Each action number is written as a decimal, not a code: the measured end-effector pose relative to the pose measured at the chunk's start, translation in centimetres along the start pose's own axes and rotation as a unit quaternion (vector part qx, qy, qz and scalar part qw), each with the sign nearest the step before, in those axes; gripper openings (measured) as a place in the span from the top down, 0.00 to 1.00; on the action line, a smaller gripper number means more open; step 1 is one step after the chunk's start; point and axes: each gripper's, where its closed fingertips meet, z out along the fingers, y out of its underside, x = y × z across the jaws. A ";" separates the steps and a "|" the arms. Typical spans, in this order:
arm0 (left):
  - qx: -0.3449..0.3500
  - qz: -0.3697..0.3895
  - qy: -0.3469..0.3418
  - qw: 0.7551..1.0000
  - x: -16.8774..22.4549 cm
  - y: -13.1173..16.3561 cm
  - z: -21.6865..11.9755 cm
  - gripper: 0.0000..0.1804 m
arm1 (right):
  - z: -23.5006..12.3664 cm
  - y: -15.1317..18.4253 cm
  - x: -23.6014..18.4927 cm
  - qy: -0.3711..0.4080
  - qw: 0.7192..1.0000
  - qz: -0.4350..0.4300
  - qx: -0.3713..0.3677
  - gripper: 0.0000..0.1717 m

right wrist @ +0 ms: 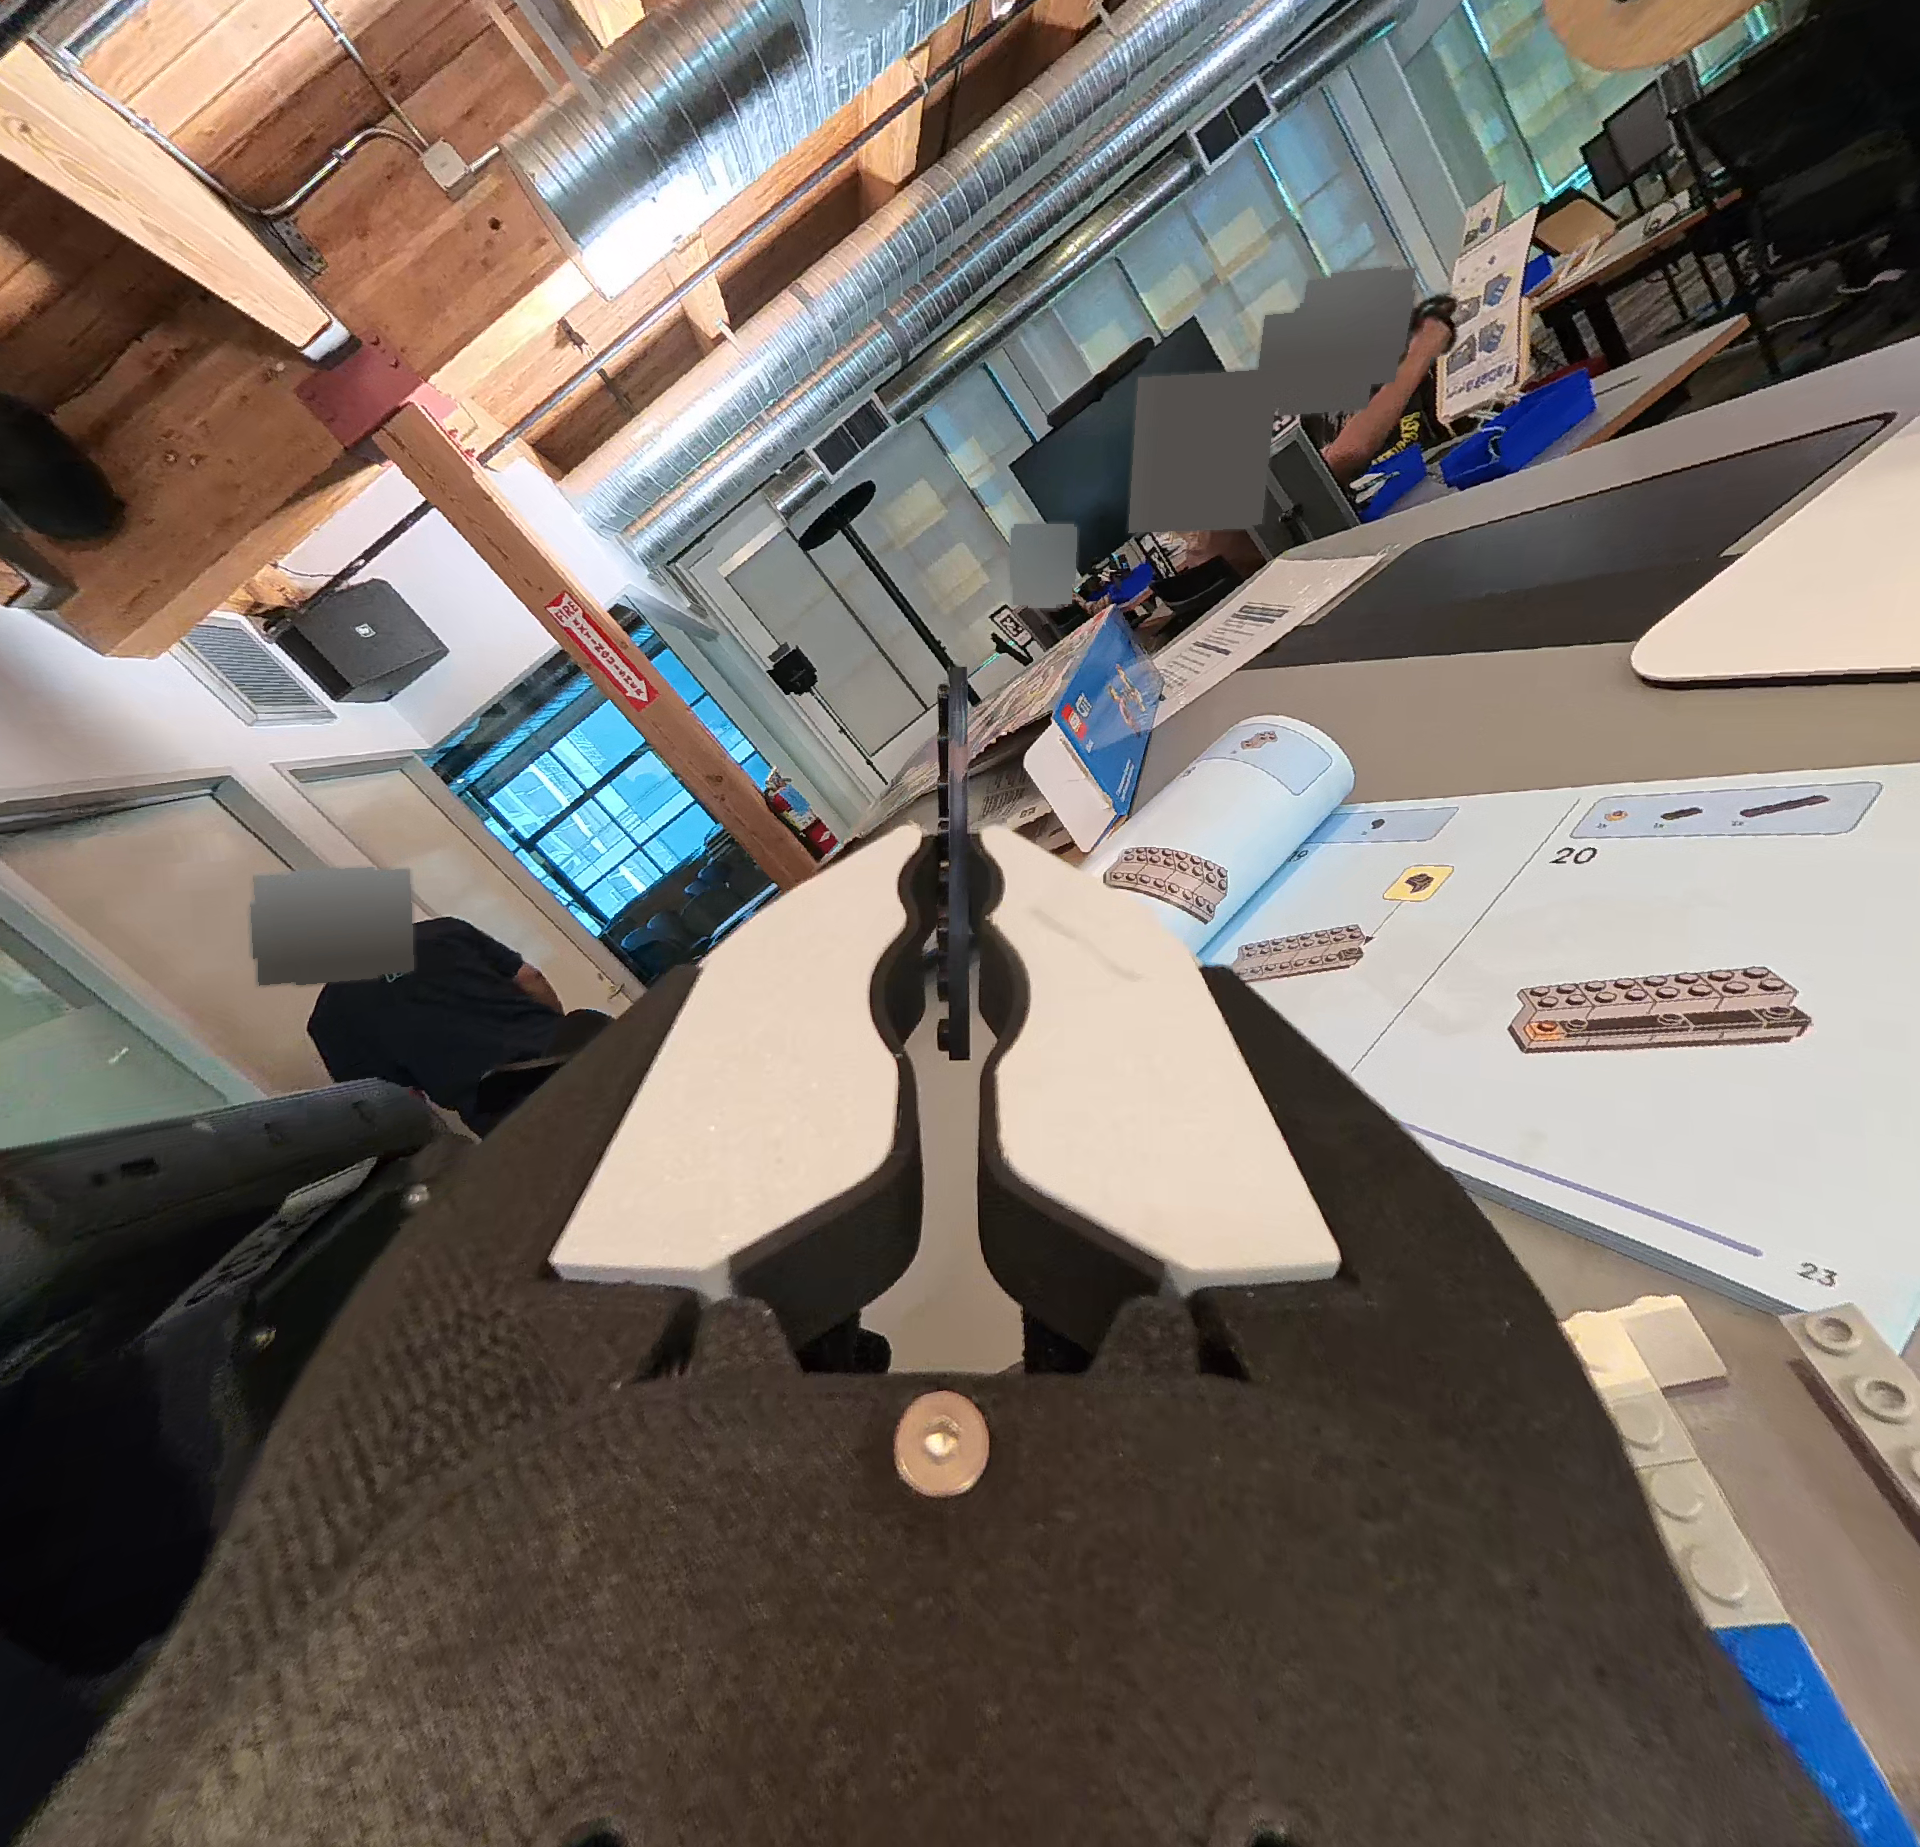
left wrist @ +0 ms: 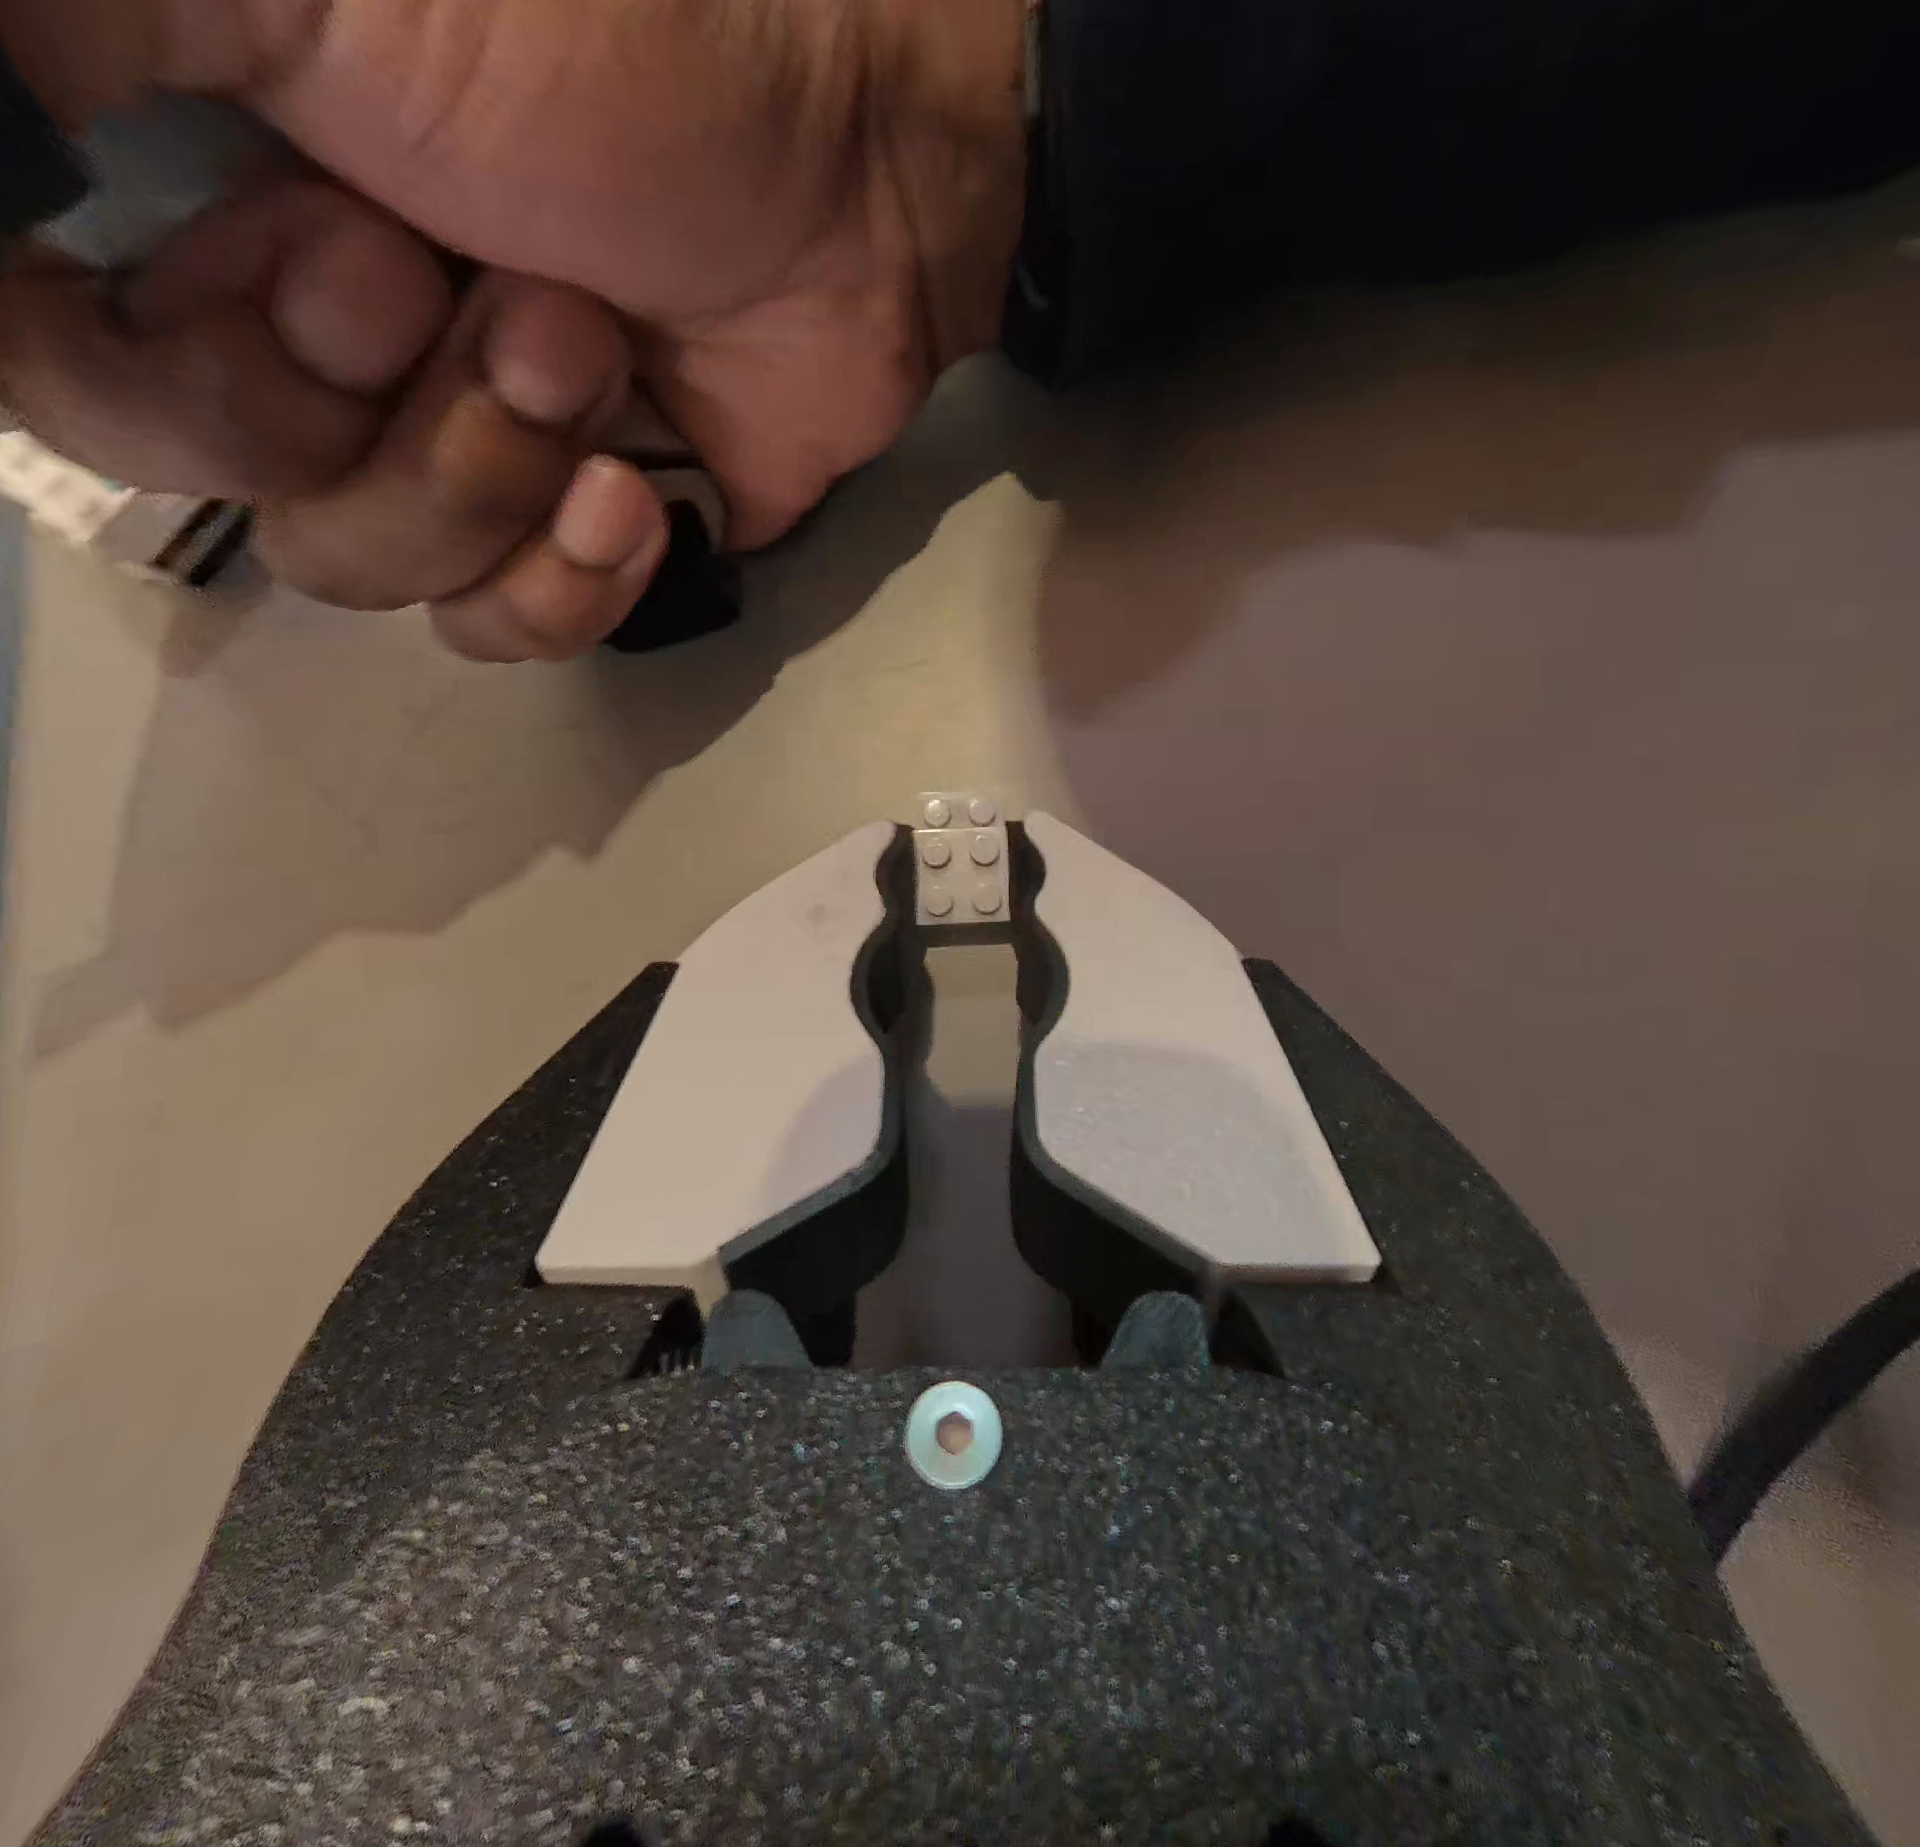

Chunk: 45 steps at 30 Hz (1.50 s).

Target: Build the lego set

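The left gripper (left wrist: 961,867) fingers clamp a grey studded brick (left wrist: 961,867); the right gripper (right wrist: 954,883) fingers pinch a thin dark studded plate (right wrist: 954,758) edge-on, which could twist loose.

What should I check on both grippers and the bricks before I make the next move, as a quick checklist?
1. Left gripper shut on the grey studded brick: ok, both pads touch its sides.
2. Brick level between the fingers: ok, studs face up.
3. Right gripper grips the thin dark plate: ok, held edge-on, upright.
4. Plate seated deep enough: ok, it runs well back between the fingers.
5. Instruction booklet open and readable: ok.
6. Space ahead of the left gripper: not ok, a hand is close.
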 end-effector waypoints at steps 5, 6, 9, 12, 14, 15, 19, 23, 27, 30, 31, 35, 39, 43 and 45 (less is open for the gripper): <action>0.080 -0.016 -0.113 0.990 -5.6 -1.7 -4.9 0.91 | 0.0 0.3 0.6 0.014 1.000 0.014 -0.019 0.97; 0.109 -0.014 -0.157 0.981 -7.6 -2.6 -6.8 0.91 | 0.0 0.3 0.8 0.017 0.999 0.018 -0.024 0.97; 0.186 0.029 -0.263 0.946 -12.3 -6.0 -11.7 0.91 | 0.0 0.5 1.3 0.028 0.999 0.021 -0.039 0.97; 0.157 0.110 -0.331 0.924 -15.7 -7.1 -11.8 0.91 | -0.2 0.4 1.4 0.036 0.999 0.011 -0.038 0.97; 0.142 0.145 -0.354 0.913 -16.8 -7.4 -10.8 0.91 | -0.3 0.4 1.1 0.032 0.999 0.007 -0.038 0.97; 0.151 0.153 -0.353 0.911 -16.8 -7.7 -10.4 0.91 | -0.3 0.5 1.1 0.030 0.999 0.007 -0.040 0.97; 0.157 0.165 -0.357 0.906 -17.0 -7.5 -10.1 0.91 | -0.2 0.7 0.8 0.016 0.999 0.013 -0.049 0.97; 0.154 0.171 -0.339 0.912 -16.8 -7.1 -10.3 0.91 | 0.1 1.2 0.5 0.006 0.998 0.005 -0.066 0.97; 0.154 0.167 -0.313 0.922 -16.4 -6.6 -10.3 0.91 | 0.4 1.7 0.0 -0.005 0.996 -0.007 -0.083 0.97; 0.163 0.166 -0.301 0.925 -16.0 -6.5 -10.5 0.91 | 0.4 1.8 -0.4 -0.016 0.996 -0.013 -0.085 0.97; 0.166 0.166 -0.295 0.926 -15.9 -6.5 -10.6 0.91 | 0.4 1.7 -0.5 -0.020 0.996 -0.016 -0.084 0.97; 0.184 0.158 -0.285 0.927 -15.6 -6.4 -10.9 0.91 | 0.5 1.7 -0.8 -0.024 0.996 -0.038 -0.081 0.97; 0.193 0.152 -0.287 0.926 -15.7 -6.4 -10.9 0.91 | 0.5 1.7 -0.9 -0.007 0.993 -0.088 -0.081 0.97; 0.193 0.150 -0.289 0.926 -15.7 -6.2 -10.9 0.91 | 0.5 2.0 -1.1 0.014 0.983 -0.157 -0.091 0.95; 0.201 0.146 -0.281 0.927 -15.6 -6.1 -11.0 0.91 | 0.5 2.0 -1.3 0.012 0.980 -0.177 -0.093 0.94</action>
